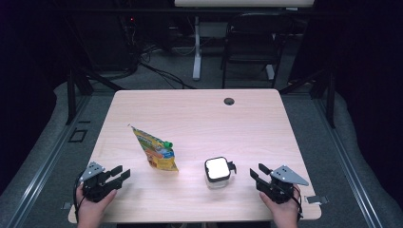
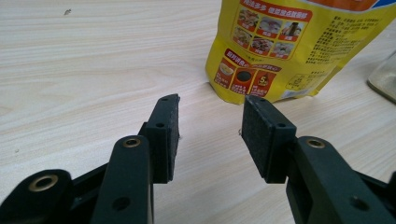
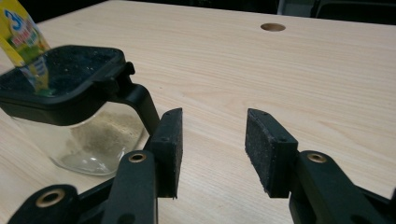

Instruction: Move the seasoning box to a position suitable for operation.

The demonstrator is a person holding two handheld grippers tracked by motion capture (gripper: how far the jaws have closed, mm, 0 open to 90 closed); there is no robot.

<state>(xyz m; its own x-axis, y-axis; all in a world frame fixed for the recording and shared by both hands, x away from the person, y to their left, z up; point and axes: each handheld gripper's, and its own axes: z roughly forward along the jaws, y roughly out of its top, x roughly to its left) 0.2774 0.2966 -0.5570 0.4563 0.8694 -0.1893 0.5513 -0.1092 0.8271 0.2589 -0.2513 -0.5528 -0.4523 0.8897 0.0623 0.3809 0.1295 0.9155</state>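
I hold a black two-jaw gripper in each hand at the near edge of a pale wooden table [image 1: 199, 109]. My left gripper [image 1: 119, 175] rests near the near-left corner, its jaws spread apart with bare wood between them, gripping nothing. My right gripper [image 1: 256, 175] rests near the near-right corner, its jaws likewise spread and holding nothing.

A yellow pouch [image 1: 154, 149] with a green cap stands toward the left of the table's middle, leaning a little. In the left gripper view the pouch [image 2: 289, 51] stands just beyond my open fingers [image 2: 164, 135], apart from them.

A small clear jar [image 1: 218, 172] with a black-rimmed lid sits on the near half of the table, between the pouch and my right gripper. In the right gripper view the jar [image 3: 88, 140] stands just beside my left-hand finger [image 3: 168, 149], and its black lid latch reaches toward that finger; I cannot tell whether they touch.
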